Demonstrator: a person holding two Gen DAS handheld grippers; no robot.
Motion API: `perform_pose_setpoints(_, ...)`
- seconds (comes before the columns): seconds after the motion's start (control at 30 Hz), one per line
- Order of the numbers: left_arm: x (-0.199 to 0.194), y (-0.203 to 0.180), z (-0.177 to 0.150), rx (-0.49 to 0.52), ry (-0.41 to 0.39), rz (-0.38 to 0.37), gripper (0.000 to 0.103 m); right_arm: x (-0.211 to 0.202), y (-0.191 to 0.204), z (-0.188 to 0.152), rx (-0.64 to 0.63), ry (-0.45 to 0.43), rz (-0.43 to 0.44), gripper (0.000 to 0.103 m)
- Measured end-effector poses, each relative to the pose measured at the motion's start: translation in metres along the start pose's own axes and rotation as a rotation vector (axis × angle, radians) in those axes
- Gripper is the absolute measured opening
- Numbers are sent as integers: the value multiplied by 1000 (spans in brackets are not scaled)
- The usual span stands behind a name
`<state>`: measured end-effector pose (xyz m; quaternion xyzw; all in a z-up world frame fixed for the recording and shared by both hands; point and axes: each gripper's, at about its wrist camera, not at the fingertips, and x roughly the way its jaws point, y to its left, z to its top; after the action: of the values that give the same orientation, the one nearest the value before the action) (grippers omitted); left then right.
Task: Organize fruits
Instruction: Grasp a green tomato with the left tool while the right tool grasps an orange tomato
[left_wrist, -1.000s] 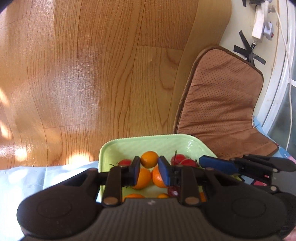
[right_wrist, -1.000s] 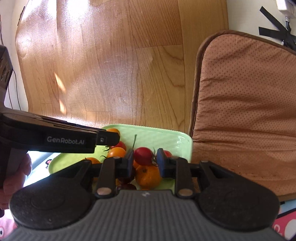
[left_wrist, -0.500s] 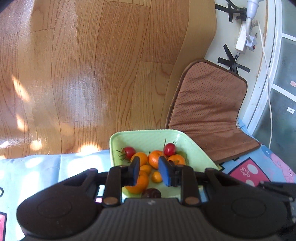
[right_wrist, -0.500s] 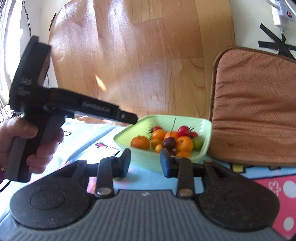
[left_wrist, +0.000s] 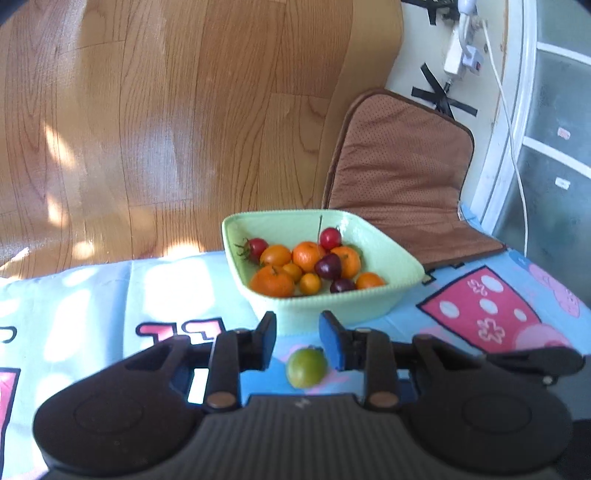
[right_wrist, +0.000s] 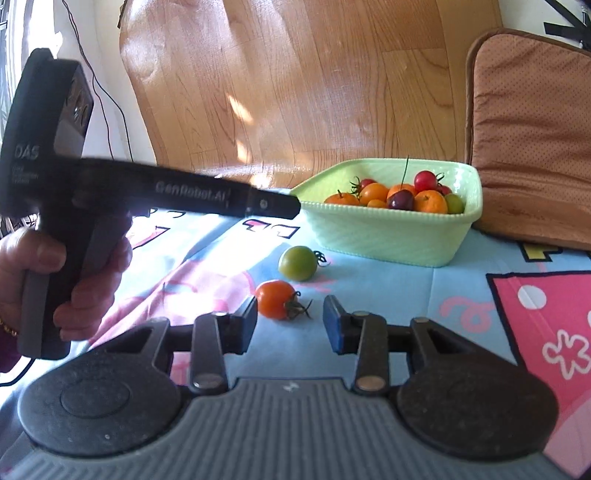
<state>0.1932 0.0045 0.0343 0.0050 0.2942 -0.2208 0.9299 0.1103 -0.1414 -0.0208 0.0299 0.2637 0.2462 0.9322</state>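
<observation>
- Left gripper (left_wrist: 297, 325): jaws have just been opening and stand a little apart, gripping nothing. A green tomato (left_wrist: 306, 367) lies on the cloth below the gap, touching neither pad.
- Right gripper (right_wrist: 290, 319): jaws have just been opening and stand spread, empty. An orange-red tomato (right_wrist: 275, 299) lies on the cloth just ahead of the gap, nearer the left finger (right_wrist: 245, 325), clear of both pads.
- In the right wrist view, the green tomato sits just beyond the orange-red one, between it and the bowl.
- A hand (right_wrist: 55, 280) holds the left gripper's handle at the left of that view.
- Green bowl (left_wrist: 332, 301): stands near the far edge of the patterned cloth (left_wrist: 92, 295), holding oranges, red tomatoes and dark cherries.
- Brown cushion (left_wrist: 402, 177): lies at the cloth's far right corner, just beside the bowl.
- Wooden floor (left_wrist: 166, 110): extends beyond the cloth.
</observation>
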Motion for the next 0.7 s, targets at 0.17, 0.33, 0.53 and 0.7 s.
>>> perform_pose_setpoints(0.17,15,3,-8,-17,42,-7,36,6,6,1,-32,24,-2,47)
perform_pose_setpoints(0.33,27,0,-9,-17,61,-22,42,20,11,6,-56,60,-10,49)
perform_pose_setpoints(0.53,24,-9,-20,-2,75,4,29,17,17,4,-103,76,-35,34)
perform_pose_setpoints(0.7,-22,-17,-42,-21,55,20,29,-17,21,-15,-113,66,-68,33)
